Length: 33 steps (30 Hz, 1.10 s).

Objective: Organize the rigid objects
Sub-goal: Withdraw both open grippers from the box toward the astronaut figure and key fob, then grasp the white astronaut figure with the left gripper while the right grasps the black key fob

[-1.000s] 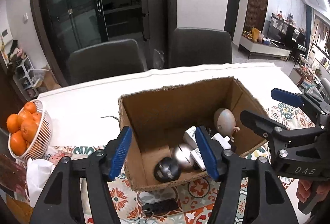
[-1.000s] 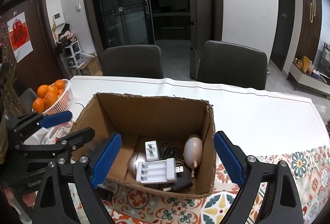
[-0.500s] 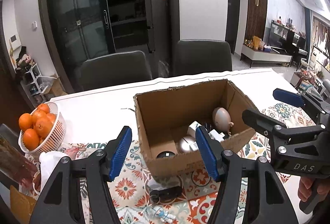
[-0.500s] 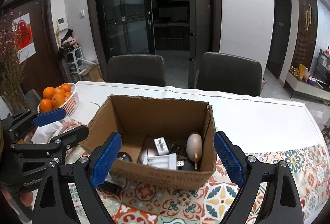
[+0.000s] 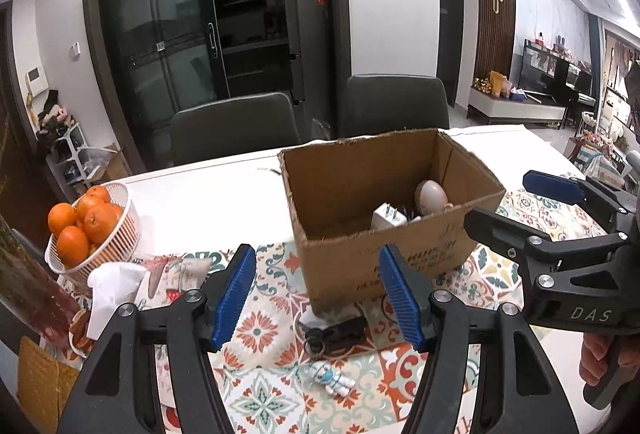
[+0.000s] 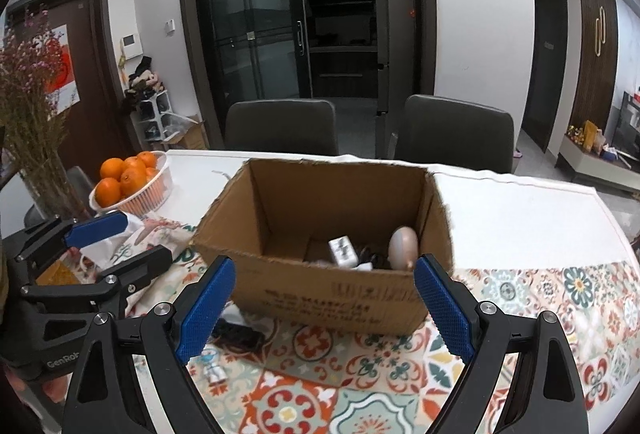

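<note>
An open cardboard box (image 5: 384, 254) (image 6: 332, 294) stands on the patterned tablecloth. In it I see a white plug adapter (image 5: 388, 217) (image 6: 343, 251), a beige egg-shaped thing (image 5: 431, 196) (image 6: 403, 243) and dark cables. A black key fob (image 5: 336, 330) (image 6: 236, 332) and a small astronaut figure (image 5: 332, 378) (image 6: 212, 364) lie in front of the box. My left gripper (image 5: 320, 294) is open and empty, back from the box. My right gripper (image 6: 324, 306) is open and empty; it also shows in the left wrist view (image 5: 516, 202).
A white basket of oranges (image 5: 86, 230) (image 6: 132, 180) stands at the left, with a white tissue (image 5: 110, 284) near it. A vase of dried flowers (image 6: 36, 138) is at the far left. Two dark chairs (image 6: 280, 126) stand behind the table.
Both grippers have drawn back and up from the box, so it looks smaller and farther. The key fob and astronaut figure have come into view. Both jaws stay open.
</note>
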Each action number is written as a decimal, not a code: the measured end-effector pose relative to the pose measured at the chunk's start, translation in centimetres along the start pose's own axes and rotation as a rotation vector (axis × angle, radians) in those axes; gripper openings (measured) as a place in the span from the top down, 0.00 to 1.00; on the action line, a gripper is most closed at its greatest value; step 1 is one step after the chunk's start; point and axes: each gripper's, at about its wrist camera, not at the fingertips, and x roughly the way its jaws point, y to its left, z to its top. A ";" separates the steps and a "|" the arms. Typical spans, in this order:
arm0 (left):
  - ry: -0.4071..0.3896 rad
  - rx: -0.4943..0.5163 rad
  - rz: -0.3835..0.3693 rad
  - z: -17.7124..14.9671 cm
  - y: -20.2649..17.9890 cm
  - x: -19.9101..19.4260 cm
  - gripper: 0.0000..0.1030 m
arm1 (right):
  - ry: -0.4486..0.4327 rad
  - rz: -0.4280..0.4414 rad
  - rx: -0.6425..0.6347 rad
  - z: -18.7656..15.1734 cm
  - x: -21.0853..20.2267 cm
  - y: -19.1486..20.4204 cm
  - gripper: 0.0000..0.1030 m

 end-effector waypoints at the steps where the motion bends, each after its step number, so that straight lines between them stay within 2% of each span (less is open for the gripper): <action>1: 0.001 0.001 0.003 -0.4 0.2 -0.1 0.39 | 0.000 0.001 -0.002 -0.2 0.0 0.2 0.11; 14: 0.047 0.011 0.014 -5.1 0.9 -0.5 0.39 | 0.019 0.056 -0.056 -3.4 0.9 2.8 0.11; 24: 0.151 -0.021 -0.017 -9.2 0.9 1.4 0.39 | 0.067 0.109 -0.155 -5.3 2.7 4.1 0.11; 33: 0.220 -0.011 -0.051 -11.4 0.5 2.9 0.39 | 0.113 0.171 -0.239 -6.9 4.7 5.0 0.11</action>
